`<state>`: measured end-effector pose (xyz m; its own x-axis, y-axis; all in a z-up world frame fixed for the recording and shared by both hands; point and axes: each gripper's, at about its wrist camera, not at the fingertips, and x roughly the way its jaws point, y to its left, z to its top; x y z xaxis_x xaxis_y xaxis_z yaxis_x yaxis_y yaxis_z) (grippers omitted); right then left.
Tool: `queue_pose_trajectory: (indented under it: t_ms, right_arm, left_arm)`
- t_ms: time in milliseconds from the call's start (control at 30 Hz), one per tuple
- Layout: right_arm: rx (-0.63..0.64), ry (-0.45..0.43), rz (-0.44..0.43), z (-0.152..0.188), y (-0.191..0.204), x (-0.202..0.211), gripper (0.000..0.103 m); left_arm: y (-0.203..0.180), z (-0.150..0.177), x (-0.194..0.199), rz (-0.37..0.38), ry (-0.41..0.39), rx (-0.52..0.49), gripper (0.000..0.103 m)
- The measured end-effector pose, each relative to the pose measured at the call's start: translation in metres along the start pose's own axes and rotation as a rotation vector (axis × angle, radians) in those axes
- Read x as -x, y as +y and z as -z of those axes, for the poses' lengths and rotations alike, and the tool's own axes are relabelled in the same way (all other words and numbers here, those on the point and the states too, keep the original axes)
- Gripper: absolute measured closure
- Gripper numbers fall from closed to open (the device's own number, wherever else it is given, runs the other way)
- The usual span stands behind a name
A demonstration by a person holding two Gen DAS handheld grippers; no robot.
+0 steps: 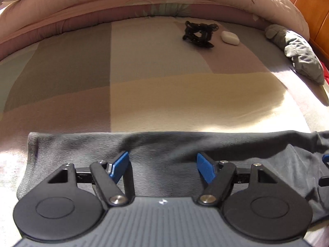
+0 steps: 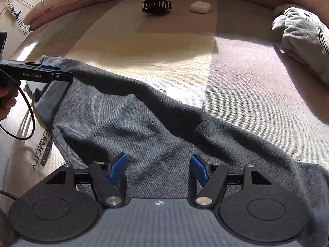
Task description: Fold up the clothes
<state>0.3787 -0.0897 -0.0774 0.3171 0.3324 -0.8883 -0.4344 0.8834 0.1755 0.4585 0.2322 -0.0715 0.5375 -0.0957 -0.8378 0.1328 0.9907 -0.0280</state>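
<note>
Free room: the broad middle band of the colour-blocked bedspread (image 1: 154,86), bare across the frame's centre. Obstacles: black plastic claw hair clip (image 1: 199,33) and small white rounded case (image 1: 230,37), just beside each other, upper centre; crumpled grey-green garment (image 1: 298,53), upper right; rolled pink floral quilt (image 1: 144,4) along the top; dark grey knit garment (image 2: 156,131) spread across the lower frame.

The left tool (image 1: 162,167) hovers with jaws apart over a dark grey garment (image 1: 164,146) spread across the bed (image 1: 144,82).
</note>
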Motion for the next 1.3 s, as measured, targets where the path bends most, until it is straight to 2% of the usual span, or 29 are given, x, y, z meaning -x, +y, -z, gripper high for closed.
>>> queue_pose_trajectory:
  t_ms: [133, 200, 267, 333, 400, 433, 467, 567, 600, 733, 1100, 1200, 1300]
  right_arm:
    - [0.017, 0.001, 0.003, 0.007, -0.009, 0.001, 0.030]
    - [0.028, 0.002, -0.001, 0.007, -0.008, 0.000, 0.028]
    - [0.038, 0.003, 0.002, 0.007, -0.005, -0.002, 0.022]
    - [0.048, 0.006, 0.007, 0.007, 0.000, -0.004, 0.016]
    - [0.063, 0.010, 0.013, 0.007, 0.004, -0.006, 0.012]
    - [0.072, 0.013, 0.016, 0.007, 0.007, -0.007, 0.009]
    - [0.080, 0.015, 0.019, 0.007, 0.009, -0.008, 0.008]
    - [0.105, 0.020, 0.027, 0.009, 0.013, -0.010, 0.004]
    - [0.113, 0.022, 0.030, 0.010, 0.015, -0.011, 0.003]
    - [0.120, 0.026, 0.040, 0.012, 0.018, -0.013, 0.000]
    - [0.168, 0.042, 0.055, 0.013, 0.023, -0.017, 0.000]
    - [0.193, 0.056, 0.050, 0.015, 0.020, -0.015, 0.000]
    - [0.188, 0.062, 0.056, 0.017, 0.018, -0.009, 0.000]
  left_arm:
    - [0.034, -0.002, 0.006, -0.077, 0.002, 0.075, 0.027]
    - [0.051, -0.004, 0.010, -0.113, 0.007, 0.116, 0.032]
    - [0.057, -0.004, 0.013, -0.099, -0.002, 0.127, 0.031]
    - [0.053, -0.003, 0.008, -0.078, 0.012, 0.087, 0.028]
    - [0.052, -0.003, -0.004, -0.092, 0.025, 0.060, 0.024]
    - [0.055, -0.005, -0.006, -0.093, 0.010, 0.074, 0.019]
    - [0.059, -0.007, -0.009, -0.100, -0.004, 0.094, 0.018]
    - [0.072, -0.020, -0.010, -0.154, -0.030, 0.169, 0.022]
    - [0.075, -0.022, -0.005, -0.155, -0.037, 0.192, 0.024]
    - [0.078, -0.011, 0.023, -0.076, -0.071, 0.237, 0.024]
    - [0.091, 0.051, 0.034, 0.014, -0.002, 0.193, 0.025]
    - [0.083, 0.050, 0.038, -0.038, 0.051, 0.120, 0.026]
    - [0.054, 0.041, 0.047, -0.078, 0.055, 0.001, 0.028]
